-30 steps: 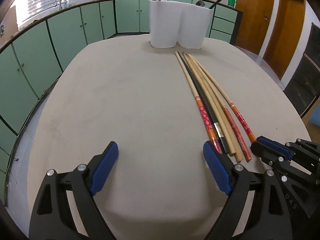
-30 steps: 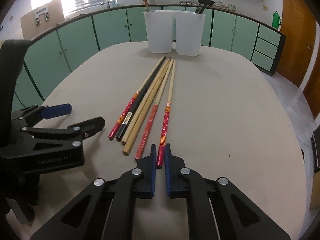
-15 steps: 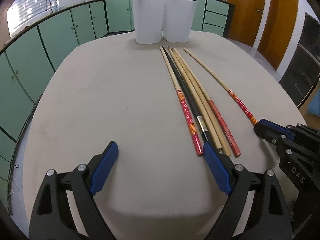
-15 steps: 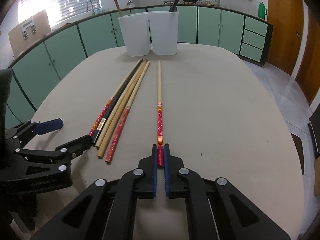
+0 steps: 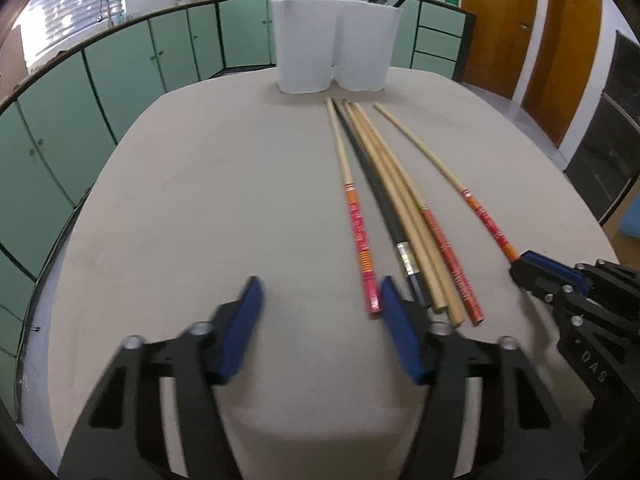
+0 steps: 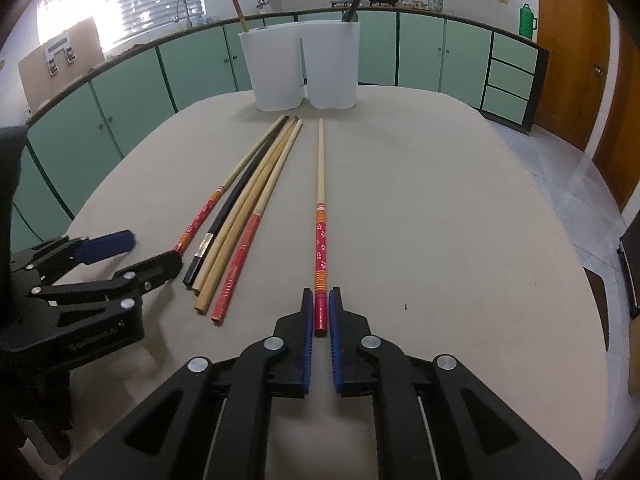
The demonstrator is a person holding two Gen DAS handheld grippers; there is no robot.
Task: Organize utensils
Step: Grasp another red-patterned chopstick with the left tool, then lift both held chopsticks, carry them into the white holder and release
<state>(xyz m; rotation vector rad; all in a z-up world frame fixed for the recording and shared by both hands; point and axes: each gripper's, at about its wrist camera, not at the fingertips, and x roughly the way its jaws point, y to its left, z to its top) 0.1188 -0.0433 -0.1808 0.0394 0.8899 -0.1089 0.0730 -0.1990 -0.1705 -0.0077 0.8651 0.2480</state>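
Observation:
My right gripper (image 6: 319, 312) is shut on the red end of a red-and-wood chopstick (image 6: 320, 216), which lies apart from the rest on the beige table; it also shows in the left wrist view (image 5: 452, 182). Several chopsticks (image 6: 244, 212) lie bunched to its left, red, black and plain wood; they also show in the left wrist view (image 5: 392, 208). My left gripper (image 5: 320, 304) is open and empty, its right finger (image 5: 400, 336) close to the bunch's near ends. A white two-cup holder (image 6: 302, 68) stands at the far edge with a red chopstick and a black utensil in it.
The beige table (image 6: 440, 200) has rounded edges. Green cabinets (image 6: 120, 92) run behind and to the left, and wooden doors (image 6: 576, 48) are at the right.
My right gripper has dragged its chopstick rightward out of the bunch. My left gripper's jaws have narrowed and it has moved closer to the bunch's near ends.

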